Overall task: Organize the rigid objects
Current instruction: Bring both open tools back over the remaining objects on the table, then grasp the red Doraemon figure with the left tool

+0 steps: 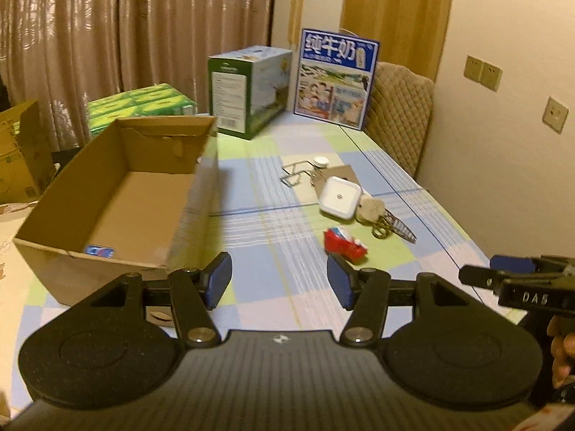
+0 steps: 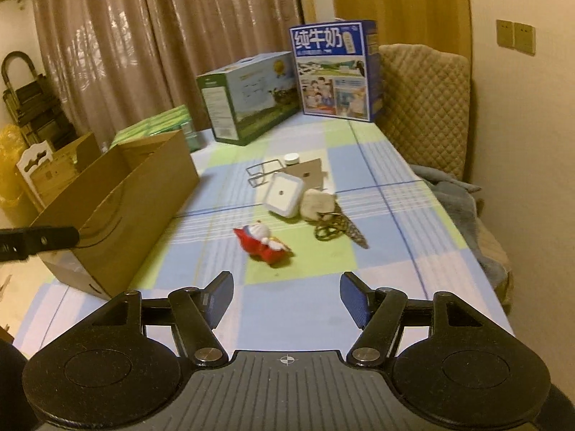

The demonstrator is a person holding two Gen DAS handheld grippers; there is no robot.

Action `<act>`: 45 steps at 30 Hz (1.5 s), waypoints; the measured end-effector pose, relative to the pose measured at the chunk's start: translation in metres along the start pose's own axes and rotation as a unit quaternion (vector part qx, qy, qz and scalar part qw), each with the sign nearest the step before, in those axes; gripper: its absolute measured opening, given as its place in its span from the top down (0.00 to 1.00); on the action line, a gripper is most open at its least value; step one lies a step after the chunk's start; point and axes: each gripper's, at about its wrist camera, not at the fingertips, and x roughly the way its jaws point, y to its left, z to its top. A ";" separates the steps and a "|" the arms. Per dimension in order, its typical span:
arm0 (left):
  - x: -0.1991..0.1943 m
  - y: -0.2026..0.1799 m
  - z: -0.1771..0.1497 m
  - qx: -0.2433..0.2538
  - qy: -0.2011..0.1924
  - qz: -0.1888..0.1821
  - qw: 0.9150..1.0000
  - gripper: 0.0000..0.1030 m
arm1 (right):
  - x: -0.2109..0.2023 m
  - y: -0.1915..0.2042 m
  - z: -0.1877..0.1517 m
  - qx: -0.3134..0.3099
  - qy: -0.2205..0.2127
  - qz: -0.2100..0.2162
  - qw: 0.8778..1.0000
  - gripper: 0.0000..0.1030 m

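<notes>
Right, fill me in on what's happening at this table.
A person holds a two-finger gripper in each hand, tidying small objects into the open brown cardboard box. Both the left gripper and the right gripper are empty, jaws apart, above the checked tablecloth. A red and white toy figure, a white square plastic case, a fluffy beige keyring and a wire rack lie loose on the cloth. One small blue item is in the box.

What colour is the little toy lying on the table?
Mostly red, with some white and blue. The toy shows best in the right wrist view.
</notes>
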 end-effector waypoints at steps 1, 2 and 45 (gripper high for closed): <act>0.003 -0.004 -0.001 0.000 0.002 -0.001 1.000 0.46 | -0.001 -0.002 0.000 0.001 0.000 -0.001 1.000 0.39; 0.005 -0.006 -0.002 -0.002 0.002 -0.002 1.000 0.44 | -0.002 -0.004 0.001 0.002 0.000 -0.003 1.000 0.39; 0.165 -0.068 -0.008 0.111 0.043 -0.053 0.992 0.23 | 0.099 -0.078 0.041 -0.012 0.010 -0.011 1.000 0.38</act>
